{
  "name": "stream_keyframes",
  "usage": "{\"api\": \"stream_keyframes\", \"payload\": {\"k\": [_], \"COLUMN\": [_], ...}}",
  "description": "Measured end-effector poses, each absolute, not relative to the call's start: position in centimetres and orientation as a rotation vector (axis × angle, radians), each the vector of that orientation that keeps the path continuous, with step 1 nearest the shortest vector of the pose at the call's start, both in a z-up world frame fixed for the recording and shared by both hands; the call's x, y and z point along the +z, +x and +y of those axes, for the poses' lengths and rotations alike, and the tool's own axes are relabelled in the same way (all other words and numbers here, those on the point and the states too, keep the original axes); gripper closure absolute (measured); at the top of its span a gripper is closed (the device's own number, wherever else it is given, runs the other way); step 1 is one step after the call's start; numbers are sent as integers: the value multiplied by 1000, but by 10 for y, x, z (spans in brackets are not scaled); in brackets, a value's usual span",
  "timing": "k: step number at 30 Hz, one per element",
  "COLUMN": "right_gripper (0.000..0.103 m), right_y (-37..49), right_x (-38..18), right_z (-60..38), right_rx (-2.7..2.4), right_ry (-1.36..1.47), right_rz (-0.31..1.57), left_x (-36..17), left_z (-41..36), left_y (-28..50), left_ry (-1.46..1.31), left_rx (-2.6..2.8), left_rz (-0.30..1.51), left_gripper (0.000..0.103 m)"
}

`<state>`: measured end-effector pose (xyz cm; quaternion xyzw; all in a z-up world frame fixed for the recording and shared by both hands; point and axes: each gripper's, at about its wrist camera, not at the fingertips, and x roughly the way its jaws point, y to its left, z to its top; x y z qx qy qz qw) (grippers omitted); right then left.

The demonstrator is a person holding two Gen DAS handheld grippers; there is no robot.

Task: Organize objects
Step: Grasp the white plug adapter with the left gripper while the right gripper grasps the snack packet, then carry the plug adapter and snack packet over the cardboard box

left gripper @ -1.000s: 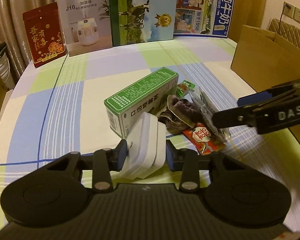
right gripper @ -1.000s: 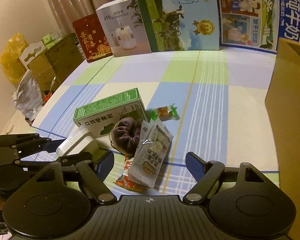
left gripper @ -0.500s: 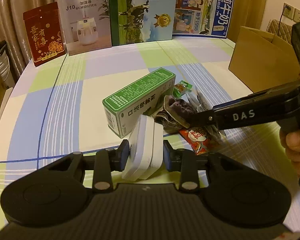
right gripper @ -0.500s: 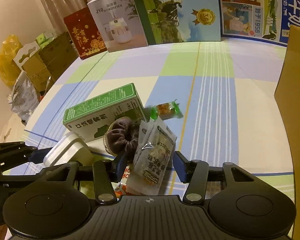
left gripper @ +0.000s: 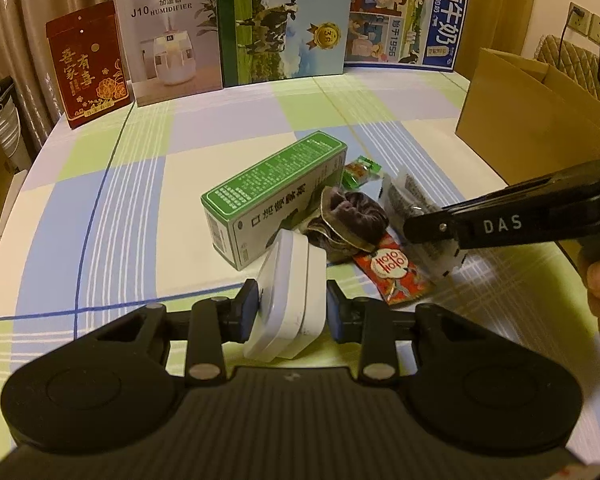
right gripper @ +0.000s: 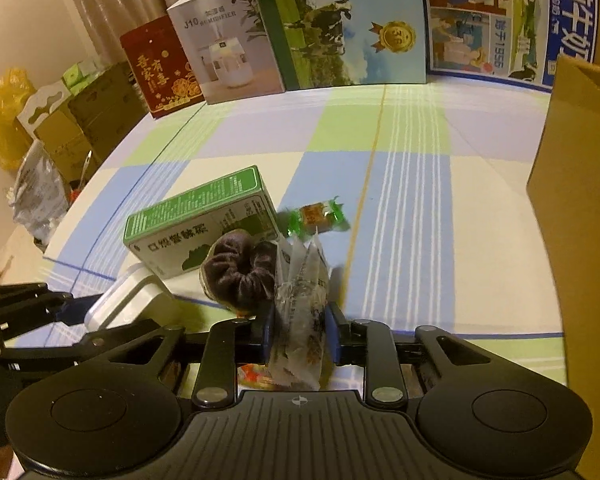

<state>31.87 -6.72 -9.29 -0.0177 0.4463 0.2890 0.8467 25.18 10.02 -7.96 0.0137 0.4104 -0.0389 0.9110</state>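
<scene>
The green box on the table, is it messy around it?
Yes. The green box lies askew with a dark scrunchie, a green-wrapped candy and a red packet crowded against it in a jumble.

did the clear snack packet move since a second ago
Yes. In the right wrist view the clear snack packet, flat before, now stands bunched between the right gripper pads, whose jaws have just been closing, beside the green box.

On the bench, a scrunchie lies between a carton at left and a sachet at right.
</scene>
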Motion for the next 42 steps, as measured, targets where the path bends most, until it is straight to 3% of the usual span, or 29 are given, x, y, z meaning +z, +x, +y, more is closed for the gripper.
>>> {"api": "stream_keyframes", "payload": {"k": [14,30,42], "right_gripper": [80,80,80], "right_y": [283,204,202], "right_x": [-64,4,47], "right_z": [-106,-167,-227], "right_rx": [580,556,441], "right_ry": [-11,47,75], "right_rz": [946,724,625], "left_x": [-55,27,59], "left_z": [80,33,-31], "left_y": [220,169,173], "left_ry": [23,-43,-66], "left_rx": [-78,-61,-179], "left_rz": [859,708,613], "left_gripper": [73,73,73]}}
